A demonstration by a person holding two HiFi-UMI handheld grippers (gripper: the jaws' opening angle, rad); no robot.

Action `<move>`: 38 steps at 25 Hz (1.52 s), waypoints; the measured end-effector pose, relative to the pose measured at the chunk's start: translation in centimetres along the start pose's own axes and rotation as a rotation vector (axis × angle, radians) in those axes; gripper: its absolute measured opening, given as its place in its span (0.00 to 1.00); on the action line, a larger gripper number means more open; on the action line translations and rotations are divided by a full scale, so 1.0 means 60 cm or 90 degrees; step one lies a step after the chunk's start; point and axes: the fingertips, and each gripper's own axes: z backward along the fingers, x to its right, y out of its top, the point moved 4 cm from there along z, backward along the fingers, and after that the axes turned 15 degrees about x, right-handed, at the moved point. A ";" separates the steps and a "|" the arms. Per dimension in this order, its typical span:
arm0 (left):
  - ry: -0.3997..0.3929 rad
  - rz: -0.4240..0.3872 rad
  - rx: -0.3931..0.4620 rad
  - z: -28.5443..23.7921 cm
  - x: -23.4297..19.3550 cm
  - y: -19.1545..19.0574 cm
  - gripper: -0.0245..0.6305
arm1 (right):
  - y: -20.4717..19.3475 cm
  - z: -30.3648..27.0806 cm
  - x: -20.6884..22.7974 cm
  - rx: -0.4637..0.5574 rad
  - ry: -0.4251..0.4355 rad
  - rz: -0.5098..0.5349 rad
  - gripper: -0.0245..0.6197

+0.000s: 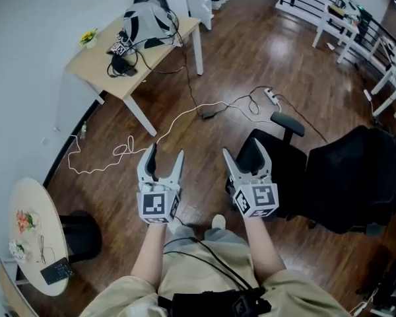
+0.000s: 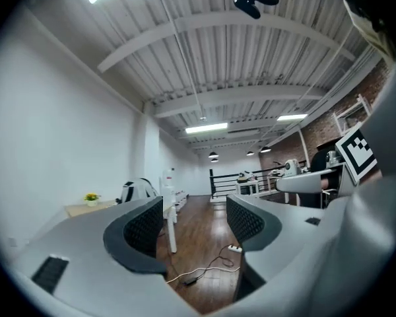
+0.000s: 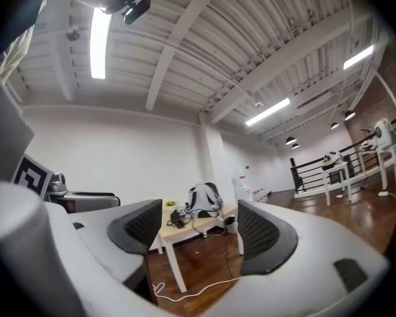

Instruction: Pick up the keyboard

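A small dark keyboard-like slab (image 1: pixel 56 270) lies at the near edge of a round pale table (image 1: pixel 33 243) at the lower left of the head view; its keys are too small to make out. My left gripper (image 1: pixel 165 152) and right gripper (image 1: pixel 245 153) are held side by side over the wooden floor, in front of the person's knees. Both stand open with nothing between the jaws. In the left gripper view the left gripper (image 2: pixel 195 223) points down the room. In the right gripper view the right gripper (image 3: pixel 199 226) faces a wooden desk (image 3: pixel 185 228).
The wooden desk (image 1: pixel 102 58) at the upper left carries a grey-white backpack (image 1: pixel 145 24), black cables and a small flower pot (image 1: pixel 88 38). A white cord (image 1: pixel 175 121) and a power strip (image 1: pixel 272 96) trail across the floor. A black office chair (image 1: pixel 346 177) stands at the right.
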 end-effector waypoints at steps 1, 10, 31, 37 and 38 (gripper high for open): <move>0.032 -0.010 -0.004 0.023 -0.025 0.002 0.47 | -0.014 -0.022 -0.028 -0.002 0.034 -0.016 0.61; 0.312 -0.110 0.006 0.330 -0.265 0.076 0.47 | -0.099 -0.112 -0.434 -0.039 0.350 -0.123 0.61; 0.966 -0.230 -0.016 1.335 -0.380 0.254 0.47 | -0.128 0.361 -1.431 -0.130 1.008 -0.287 0.61; 1.104 -0.223 -0.011 1.460 -0.342 0.284 0.47 | -0.138 0.510 -1.568 -0.175 1.154 -0.328 0.61; 1.126 -0.228 -0.013 1.482 -0.338 0.287 0.47 | -0.140 0.534 -1.590 -0.181 1.178 -0.336 0.61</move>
